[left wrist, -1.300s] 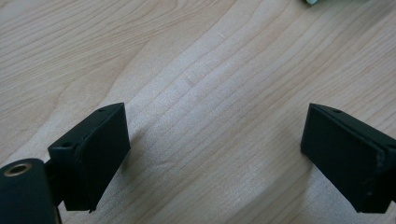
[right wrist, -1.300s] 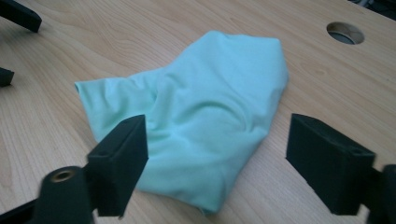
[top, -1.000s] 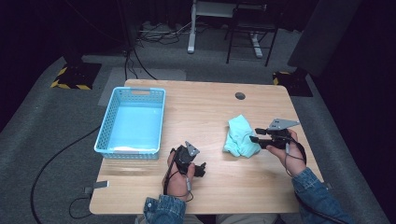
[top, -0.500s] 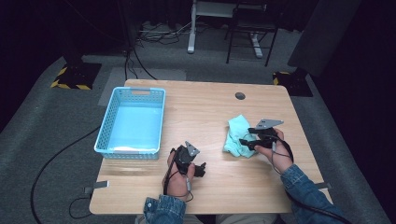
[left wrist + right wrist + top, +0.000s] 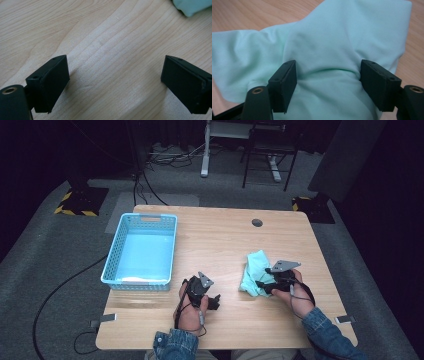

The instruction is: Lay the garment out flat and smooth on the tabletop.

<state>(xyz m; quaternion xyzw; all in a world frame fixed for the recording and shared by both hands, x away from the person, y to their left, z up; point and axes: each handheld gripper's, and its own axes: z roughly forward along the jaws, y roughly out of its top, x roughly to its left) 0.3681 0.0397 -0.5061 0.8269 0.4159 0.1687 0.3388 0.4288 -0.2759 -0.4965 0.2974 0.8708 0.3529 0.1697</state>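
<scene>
1. Far left sits the light blue plastic mesh basket (image 5: 141, 251), empty, well apart from my hands. Nothing stands between it and the cloth but bare light wooden tabletop (image 5: 220, 235).
2. My left gripper (image 5: 115, 80) rests low over the wood near the front edge, jaws spread wide with nothing between them. The cloth lies off to its right; a corner of it peeks in at the top right of the left gripper view.
3. The crumpled mint-green soft cloth (image 5: 342, 45) lies right of centre, its long axis running roughly front to back across the table.
4. My right gripper (image 5: 327, 82) is the nearer one by far. It comes at the cloth from the right, and its jaws have just been opening; now they straddle a raised fold, fabric bunched between the pads, not pinched yet as far as I can see.
5. I'd guess the next bit is just closing on that fold, nothing blocks it.
</scene>
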